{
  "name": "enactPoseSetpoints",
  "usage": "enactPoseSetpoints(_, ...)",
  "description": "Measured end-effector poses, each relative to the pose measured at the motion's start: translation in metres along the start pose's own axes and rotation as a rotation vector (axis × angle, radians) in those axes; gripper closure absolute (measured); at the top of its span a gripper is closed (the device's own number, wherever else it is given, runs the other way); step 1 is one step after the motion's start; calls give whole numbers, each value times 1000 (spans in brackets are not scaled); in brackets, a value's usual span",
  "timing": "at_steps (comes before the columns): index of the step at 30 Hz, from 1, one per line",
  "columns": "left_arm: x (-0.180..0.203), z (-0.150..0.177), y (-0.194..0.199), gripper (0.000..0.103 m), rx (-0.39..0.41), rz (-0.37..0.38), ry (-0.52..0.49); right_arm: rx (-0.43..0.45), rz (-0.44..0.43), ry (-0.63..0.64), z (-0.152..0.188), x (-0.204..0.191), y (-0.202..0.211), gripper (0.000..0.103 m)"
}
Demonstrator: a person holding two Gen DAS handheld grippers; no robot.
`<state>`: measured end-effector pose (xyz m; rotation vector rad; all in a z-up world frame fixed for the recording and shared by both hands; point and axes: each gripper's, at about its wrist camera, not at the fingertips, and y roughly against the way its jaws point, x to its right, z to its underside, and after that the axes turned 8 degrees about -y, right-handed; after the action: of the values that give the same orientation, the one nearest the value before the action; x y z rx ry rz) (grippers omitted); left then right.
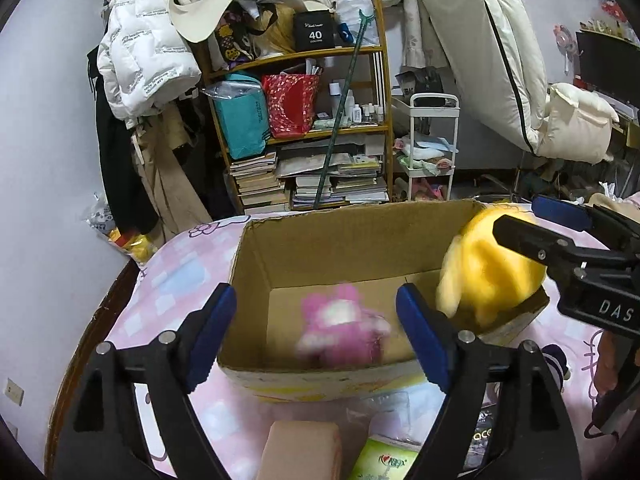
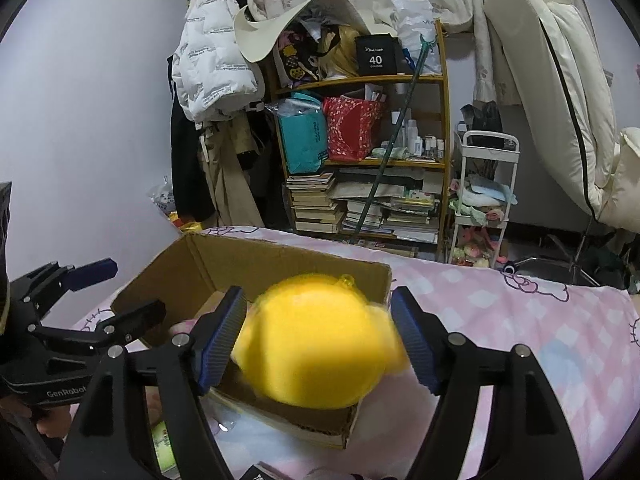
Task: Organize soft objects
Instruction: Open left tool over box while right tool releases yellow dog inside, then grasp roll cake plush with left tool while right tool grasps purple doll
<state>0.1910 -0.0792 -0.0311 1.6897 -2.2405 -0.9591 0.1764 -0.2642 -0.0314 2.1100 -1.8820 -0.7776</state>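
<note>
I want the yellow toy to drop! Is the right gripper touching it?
Cannot tell: right wrist view shows the yellow toy between the pads of the right gripper, but blur hides its edges.

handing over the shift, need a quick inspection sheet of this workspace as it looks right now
surface: bed with pink checked sheet.
job's things: open cardboard box; blurred pink plush toy inside it; blurred yellow plush toy over the box's right end.
clutter: tan packet and green packet in front of the box.
grippers: left gripper jaws open, empty, pink toy beyond them; right gripper jaws apart around the yellow toy, contact unclear through blur.
cables: nothing seen.
surroundings: crowded wooden bookshelf, white puffer jacket, white trolley.
</note>
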Motion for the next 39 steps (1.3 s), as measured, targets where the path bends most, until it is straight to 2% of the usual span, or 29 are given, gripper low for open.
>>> enactPoseSetpoints(1, -1, 1, 1, 21, -5, 2, 4, 9, 3, 2, -1, 0, 4, 18)
enactPoseSetpoints(2, -1, 1, 2, 20, -11, 3, 8, 17, 7, 3, -1, -1, 7, 8)
enactPoseSetpoints(4, -2, 2, 4, 7, -22, -8, 16, 46, 12, 2, -2, -3, 16, 3)
enactPoseSetpoints(6, -2, 3, 9, 7, -18, -31, 24, 58, 12, 0, -2, -3, 23, 0)
enactPoseSetpoints(14, -4, 10, 28, 7, -57, -38, 22, 52, 31, 8, 1, -7, 49, 0)
enactPoseSetpoints(26, -9, 40, 57, 7, -182, -50, -1, 44, 34, 0, 14, -10, 85, 0)
enactPoseSetpoints(29, -11, 45, 60, 7, -195, -31, 7, 29, 37, -12, 21, -8, 90, 0)
enactPoseSetpoints(39, -12, 63, 65, 7, -252, -58, 9, -37, 69, -54, 45, 1, 94, 0)
